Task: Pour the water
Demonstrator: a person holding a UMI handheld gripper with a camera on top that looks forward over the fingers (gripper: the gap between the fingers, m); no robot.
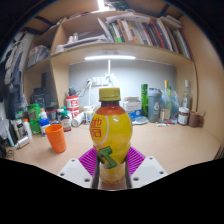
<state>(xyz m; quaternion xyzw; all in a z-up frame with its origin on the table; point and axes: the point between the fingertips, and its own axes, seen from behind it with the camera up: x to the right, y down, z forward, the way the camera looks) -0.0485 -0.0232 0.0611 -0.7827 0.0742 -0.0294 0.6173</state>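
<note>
A plastic bottle (111, 130) of yellow-orange drink, with a yellow cap and a red-and-green label, stands upright between my fingers. My gripper (112, 163) is shut on the bottle's lower body, and the purple pads (135, 156) press against it from both sides. The bottle's base is hidden behind the fingers, so I cannot tell whether it rests on the table. An orange cup (56, 137) stands on the pale table (175, 140), ahead and to the left of the bottle.
Along the back of the table stand many bottles and jars: a red-lidded jar (72, 102), a green bottle (144, 102), clear bottles (184, 103) at right, small items (35, 118) at left. A bookshelf (140, 40) with a light strip hangs above.
</note>
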